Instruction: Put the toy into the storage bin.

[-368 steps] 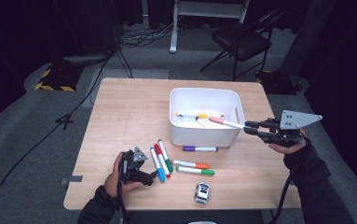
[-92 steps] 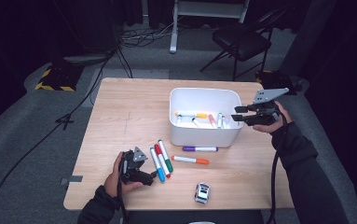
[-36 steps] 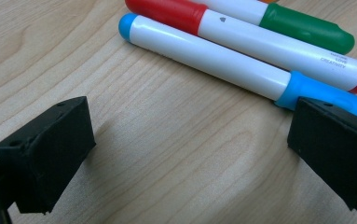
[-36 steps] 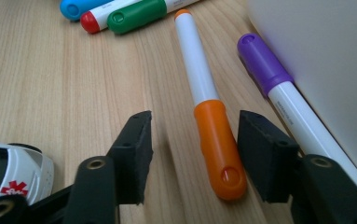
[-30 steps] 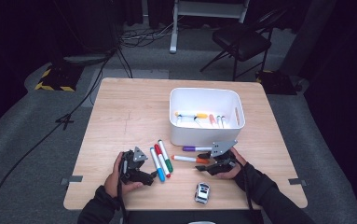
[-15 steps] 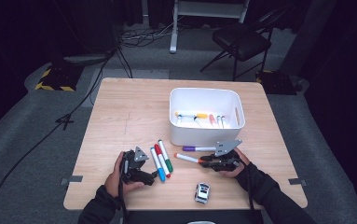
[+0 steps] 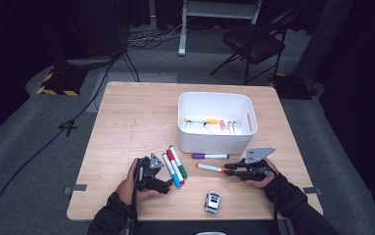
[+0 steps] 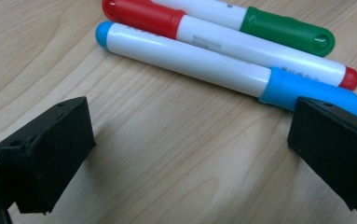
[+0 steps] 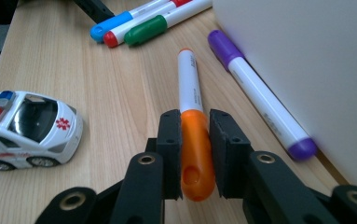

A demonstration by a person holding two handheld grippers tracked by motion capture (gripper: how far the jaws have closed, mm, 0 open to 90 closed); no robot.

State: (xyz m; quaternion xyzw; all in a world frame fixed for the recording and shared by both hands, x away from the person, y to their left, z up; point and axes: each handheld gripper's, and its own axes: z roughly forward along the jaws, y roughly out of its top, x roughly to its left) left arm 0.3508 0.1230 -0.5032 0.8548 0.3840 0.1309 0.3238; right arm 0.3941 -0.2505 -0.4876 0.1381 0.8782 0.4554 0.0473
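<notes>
Right gripper [image 9: 195, 154] low over the wooden table [image 7: 126, 122], jaws closed on the orange cap end of an orange marker [image 9: 191, 121]; cap pinched between the two black pads, white barrel running forward out of the jaws and away along the table; cap's butt end poking back just past the pads. In the high view, same orange marker [image 7: 209, 168] lying in front of the white bin [image 7: 217, 143], right gripper [image 7: 229, 170] at its right-hand end, held in the right hand [image 7: 261, 172].

Purple marker [image 9: 260, 100] just beside the orange one, close along the bin's near wall; touching the wall or not, cannot tell. Toy ambulance [image 9: 27, 128] on the table to the left of the jaws in the right gripper view, apart from the markers; near the table's front edge from above [image 7: 212, 201].

Left gripper [image 8: 190, 154] resting near the front left, jaws wide open with bare wood between them; blue marker [image 8: 227, 70] just ahead, its cap end reaching behind the right-side jaw; red marker [image 8: 223, 42] and green marker [image 8: 260, 23] side by side beyond it, touching. Left hand [image 7: 128, 183] around the left gripper from above.

Several more markers [image 7: 209, 123] lying inside the bin.
</notes>
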